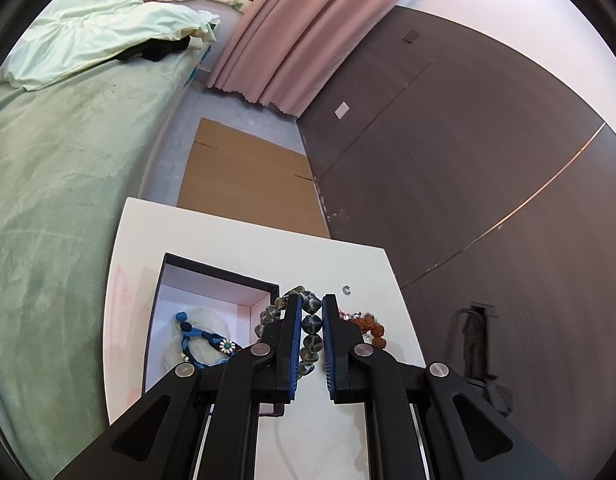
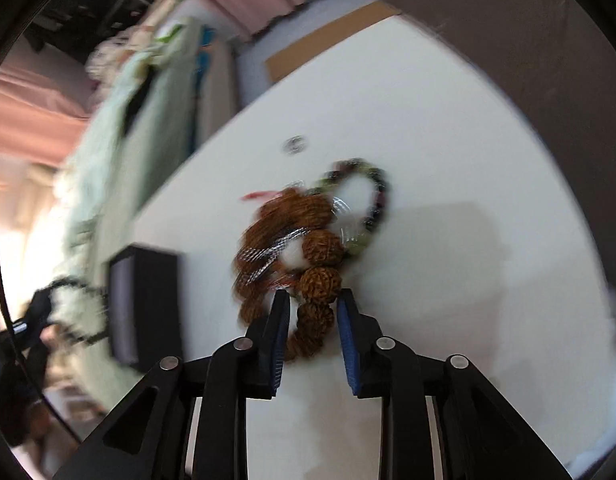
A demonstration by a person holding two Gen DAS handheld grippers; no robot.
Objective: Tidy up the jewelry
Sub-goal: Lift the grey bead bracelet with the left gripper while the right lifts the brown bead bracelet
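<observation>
A: We had the left gripper [image 1: 311, 300] over the white table [image 1: 244, 236], pads on either side of the grey-green bead bracelet [image 1: 311, 325]. The jaws looked closed onto one run of beads; we couldn't confirm contact on both sides.

B: Orientation?

A: The bead run between the pads ran along the fingers, pointing toward the table's far edge. The rest of the loop curved left and overlapped the right-hand wall of the black box [image 1: 212, 272].

B: Box contents?

A: We saw a blue cord necklace [image 1: 206, 342] with a small white flower piece lying on the pale lining. The box sat near the table's left edge.

B: Right side?

A: The right gripper [image 2: 312, 298] was parted, fingers straddling the brown seed-bead bracelet [image 2: 308, 264] without gripping it. The view was motion-blurred. The nearest beads lined up roughly with the fingers, and a silver mesh strip [image 2: 268, 256] lay across the pile.

B: Anything else there?

A: A dark multicolour bead loop [image 2: 371, 196] touched the brown pile's far side, and a small metal ring [image 2: 295, 144] sat apart, farther toward the far edge. In the left view we saw the brown beads [image 1: 371, 328] just right of the gripper.
</observation>
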